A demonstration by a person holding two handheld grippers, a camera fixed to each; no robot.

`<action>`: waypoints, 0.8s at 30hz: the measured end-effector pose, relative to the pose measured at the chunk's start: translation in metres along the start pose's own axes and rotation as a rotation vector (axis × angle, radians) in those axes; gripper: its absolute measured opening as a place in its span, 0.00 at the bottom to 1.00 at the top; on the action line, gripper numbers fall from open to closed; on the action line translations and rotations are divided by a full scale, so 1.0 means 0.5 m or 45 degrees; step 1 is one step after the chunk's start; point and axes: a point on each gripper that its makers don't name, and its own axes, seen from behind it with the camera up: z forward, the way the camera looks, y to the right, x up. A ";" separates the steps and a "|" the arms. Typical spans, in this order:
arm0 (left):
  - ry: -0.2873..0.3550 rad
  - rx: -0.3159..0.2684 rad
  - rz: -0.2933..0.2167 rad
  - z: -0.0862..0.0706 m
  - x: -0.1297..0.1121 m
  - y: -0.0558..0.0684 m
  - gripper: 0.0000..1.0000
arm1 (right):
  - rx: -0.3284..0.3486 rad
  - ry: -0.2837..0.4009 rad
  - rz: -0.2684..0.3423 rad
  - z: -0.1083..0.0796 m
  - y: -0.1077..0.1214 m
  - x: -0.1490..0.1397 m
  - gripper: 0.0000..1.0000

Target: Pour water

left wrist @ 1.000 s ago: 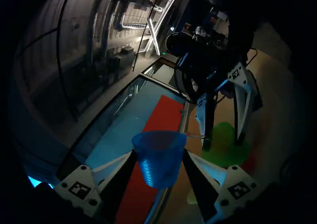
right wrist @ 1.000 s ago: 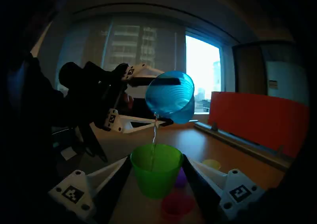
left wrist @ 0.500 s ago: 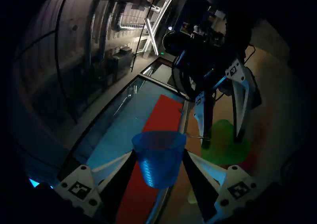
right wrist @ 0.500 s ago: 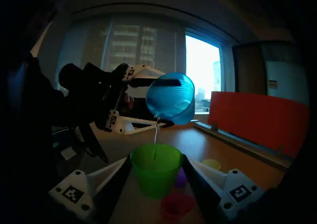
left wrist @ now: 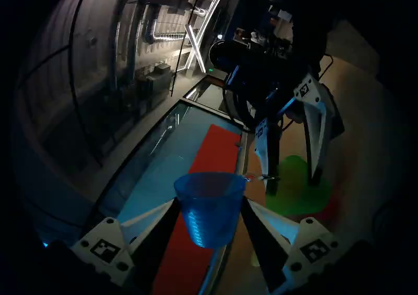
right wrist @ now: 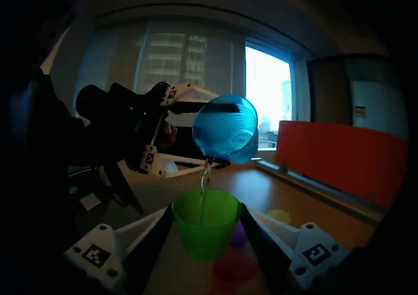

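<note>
Blue cup (right wrist: 225,129): aloft, tipped hard onto its side. Long axis close to level, mouth turned toward the camera in right gripper view and slightly downward, base away from it. Lowest part of the lip directly above green cup (right wrist: 206,224). Thin thread of water (right wrist: 204,183) from that lip down into the green cup's open mouth.

Blue cup clamped in left gripper (left wrist: 209,211), one finger pressed to each side of the wall. In left gripper view, rim uppermost between the two fingers. Dark-clad hand (right wrist: 117,122) behind that gripper in right gripper view.

Green cup: upright, mouth up, long axis vertical, below the blue cup and apart from it. Pinched between both fingers of right gripper (right wrist: 206,216). Resting on wooden table (right wrist: 282,190) or lifted off it: not clear.

On the table near the green cup: pink cup (right wrist: 232,269) closest to the camera, purple cup (right wrist: 239,236) behind it, yellow cup (right wrist: 277,215) off to the right. Red partition (right wrist: 339,159) upright along the table's right edge. Bright window (right wrist: 266,99) beyond.
</note>
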 end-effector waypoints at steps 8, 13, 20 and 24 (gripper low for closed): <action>-0.001 0.001 0.017 -0.003 0.000 -0.002 0.82 | -0.001 -0.001 -0.003 0.001 -0.003 -0.001 0.92; -0.003 -0.007 0.030 -0.003 0.000 0.004 0.82 | 0.000 0.000 -0.002 0.001 -0.003 -0.001 0.92; -0.003 -0.005 0.043 -0.003 0.000 0.004 0.82 | 0.003 -0.004 -0.002 0.004 -0.004 -0.005 0.92; -0.001 -0.006 0.056 -0.004 0.002 0.004 0.82 | 0.001 -0.004 -0.003 0.003 -0.003 -0.006 0.92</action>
